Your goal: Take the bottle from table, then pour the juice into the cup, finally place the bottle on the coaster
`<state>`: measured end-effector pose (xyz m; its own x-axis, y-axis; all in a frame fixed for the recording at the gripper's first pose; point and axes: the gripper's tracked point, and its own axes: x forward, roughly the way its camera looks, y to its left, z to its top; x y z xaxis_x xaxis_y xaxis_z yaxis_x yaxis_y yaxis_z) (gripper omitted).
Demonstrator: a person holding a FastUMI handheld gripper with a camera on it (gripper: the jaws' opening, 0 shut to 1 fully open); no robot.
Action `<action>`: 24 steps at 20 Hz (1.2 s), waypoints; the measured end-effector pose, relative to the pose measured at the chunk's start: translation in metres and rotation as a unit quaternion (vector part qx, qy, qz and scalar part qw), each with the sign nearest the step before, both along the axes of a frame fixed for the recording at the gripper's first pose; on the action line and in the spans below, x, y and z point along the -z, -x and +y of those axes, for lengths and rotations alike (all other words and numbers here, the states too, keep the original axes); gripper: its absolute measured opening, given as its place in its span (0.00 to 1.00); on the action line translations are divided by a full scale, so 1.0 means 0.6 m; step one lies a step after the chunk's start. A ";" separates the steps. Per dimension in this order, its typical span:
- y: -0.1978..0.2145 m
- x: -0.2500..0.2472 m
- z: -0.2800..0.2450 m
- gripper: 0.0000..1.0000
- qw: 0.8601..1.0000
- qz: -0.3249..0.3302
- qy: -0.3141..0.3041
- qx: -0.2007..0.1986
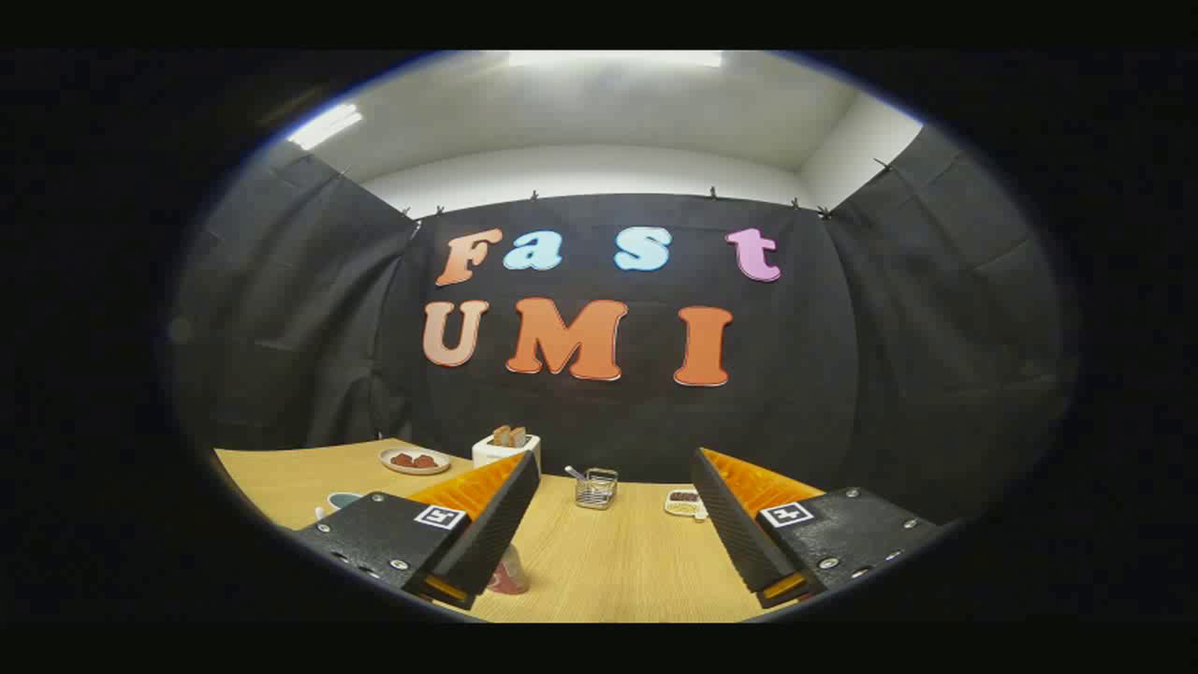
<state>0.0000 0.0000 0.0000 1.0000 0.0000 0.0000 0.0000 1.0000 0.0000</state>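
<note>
My gripper point(615, 468) is open, its two fingers spread wide above the wooden table point(608, 562) with nothing between them. A small reddish, partly see-through object point(508, 578) rests on the table close under the left finger point(487, 524), which hides most of it, so I cannot tell what it is. Just left of that finger, the teal rim of a cup point(343, 500) peeks out, largely covered by the gripper body.
Beyond the fingers, along the table's far side, stand a plate with red pieces point(415, 460), a white toaster holding bread point(506, 447), a small wire basket point(595, 488) and a little dish point(684, 503). Black cloth walls close the booth behind.
</note>
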 end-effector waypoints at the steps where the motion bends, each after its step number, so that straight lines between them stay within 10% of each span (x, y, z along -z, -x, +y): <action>1: 0.000 0.000 0.002 0.98 1.000 0.000 -0.001 -0.001; 24: 0.005 0.022 0.040 0.98 0.999 0.016 -0.013 -0.028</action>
<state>-0.0031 0.0242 -0.0135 0.9979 0.0557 -0.0318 -0.0549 0.9981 0.0262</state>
